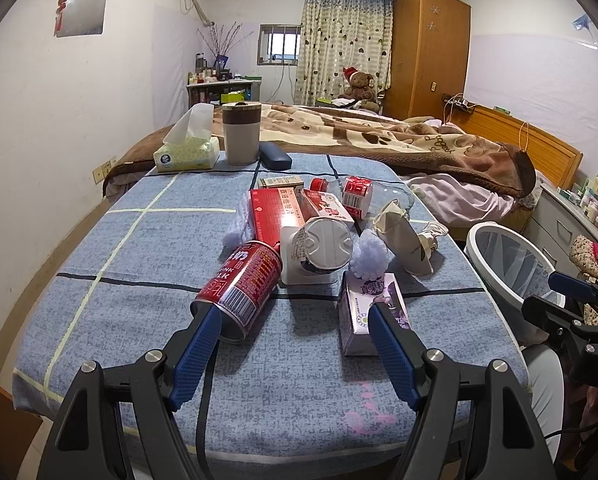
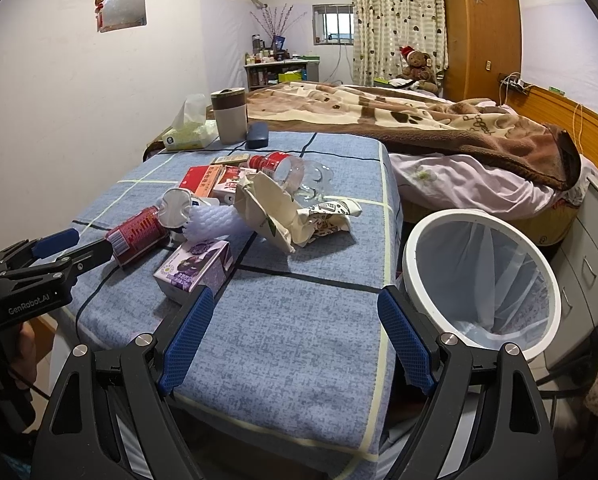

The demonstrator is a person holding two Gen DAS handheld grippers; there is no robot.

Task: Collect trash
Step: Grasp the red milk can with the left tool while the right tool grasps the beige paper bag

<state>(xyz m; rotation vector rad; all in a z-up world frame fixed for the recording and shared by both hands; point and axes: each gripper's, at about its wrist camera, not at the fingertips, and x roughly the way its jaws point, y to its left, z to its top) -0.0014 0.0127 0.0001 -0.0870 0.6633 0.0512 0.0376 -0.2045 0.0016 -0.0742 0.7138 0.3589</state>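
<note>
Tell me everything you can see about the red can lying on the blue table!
The red can looks like shiny metal, with white writing and a barcode on its red label. It lies on its side on the blue checked tablecloth, its bottom end pointing toward the left gripper. It is at the near edge of the trash pile, and its far end meets a white cup lying there. One blue finger of the open left gripper sits right at its near end; contact is unclear.

Soft daylight, sharp focus — edges bowed, dark-cornered by fisheye.
</note>
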